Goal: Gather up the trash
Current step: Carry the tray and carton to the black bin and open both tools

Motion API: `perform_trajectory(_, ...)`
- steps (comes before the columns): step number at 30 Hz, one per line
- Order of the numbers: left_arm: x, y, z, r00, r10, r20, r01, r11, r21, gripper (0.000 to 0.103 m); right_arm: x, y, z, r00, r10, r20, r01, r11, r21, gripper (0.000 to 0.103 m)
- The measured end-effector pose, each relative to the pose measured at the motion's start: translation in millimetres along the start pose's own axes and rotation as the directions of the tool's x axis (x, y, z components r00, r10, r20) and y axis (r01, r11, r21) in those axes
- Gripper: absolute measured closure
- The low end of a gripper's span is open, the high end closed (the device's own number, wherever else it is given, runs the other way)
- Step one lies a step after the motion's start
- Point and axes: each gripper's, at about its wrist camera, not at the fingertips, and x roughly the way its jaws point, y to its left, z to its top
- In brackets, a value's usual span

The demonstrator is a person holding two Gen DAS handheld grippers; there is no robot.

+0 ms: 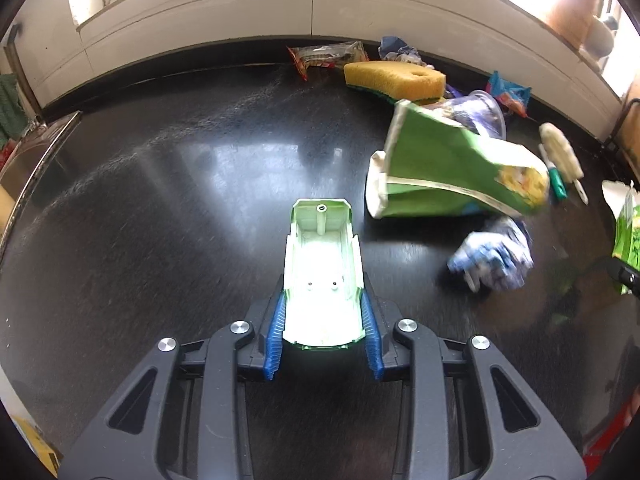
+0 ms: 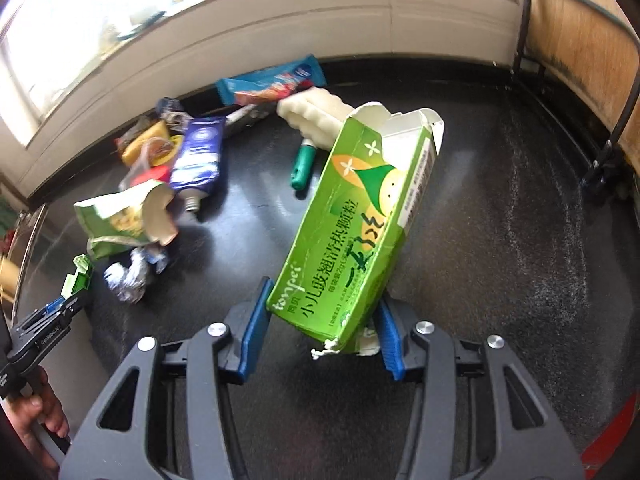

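Two claws loaded mid-collection: left claw [image 1: 323, 322] clenched on green plastic shell [image 1: 322, 264], right claw [image 2: 320, 332] on green medicine box [image 2: 354, 224]; next likely needs a bin.

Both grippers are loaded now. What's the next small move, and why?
Probably carry both loads to a bin; none shows here. The left gripper is shut on the pale green plastic shell, the right gripper on the green cardboard medicine box, so neither can pick the crumpled blue-white wrapper.
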Motion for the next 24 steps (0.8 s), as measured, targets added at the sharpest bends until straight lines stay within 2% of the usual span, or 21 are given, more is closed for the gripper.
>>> perform_trajectory(4, -32, 10, -18, 0.999, 0.019, 0.041, -0.02, 1.0, 0.023, 0.07, -26, 23, -9, 0.999, 0.041, 0.027, -0.038, 0.994, -0.103, 0.055)
perform_trajectory(9, -67, 40, -47, 0.998, 0.008, 0.061, -0.006, 1.0, -0.024, 0.07, -37, 63, -21, 0.992, 0.126, 0.009, -0.121, 0.971, -0.207, 0.055)
perform_trajectory(12, -95, 71, -72, 0.996, 0.037, 0.085, -0.031, 0.997, -0.074, 0.07, -49, 114, -35, 0.977, 0.212, -0.016, -0.205, 0.922, -0.329, 0.055)
perform_trajectory(14, -116, 100, -96, 0.991, 0.088, 0.103, -0.076, 0.991, -0.114, 0.07, -58, 161, -50, 0.956, 0.288, -0.055, -0.283, 0.857, -0.431, 0.055)
perform_trajectory(16, -133, 131, -121, 0.984, 0.144, 0.104, -0.126, 0.978, -0.167, 0.07, -67, 215, -71, 0.92, 0.372, -0.121, -0.378, 0.767, -0.519, 0.055)
perform_trajectory(18, -151, 172, -156, 0.976, 0.2, 0.087, -0.173, 0.953, -0.248, 0.07, -75, 267, -94, 0.87, 0.446, -0.209, -0.478, 0.662, -0.577, 0.055)
perform_trajectory(21, -169, 228, -211, 0.961, 0.276, 0.036, -0.246, 0.903, -0.352, 0.07, -92, 349, -141, 0.761, 0.534, -0.369, -0.629, 0.468, -0.62, 0.055)
perform_trajectory(22, -173, 249, -236, 0.953, 0.303, 0.005, -0.277, 0.878, -0.391, 0.07, -100, 380, -163, 0.72, 0.546, -0.429, -0.673, 0.397, -0.624, 0.055)
perform_trajectory(24, -175, 275, -272, 0.946, 0.323, -0.033, -0.304, 0.846, -0.437, 0.07, -111, 420, -197, 0.657, 0.541, -0.525, -0.732, 0.29, -0.616, 0.055)
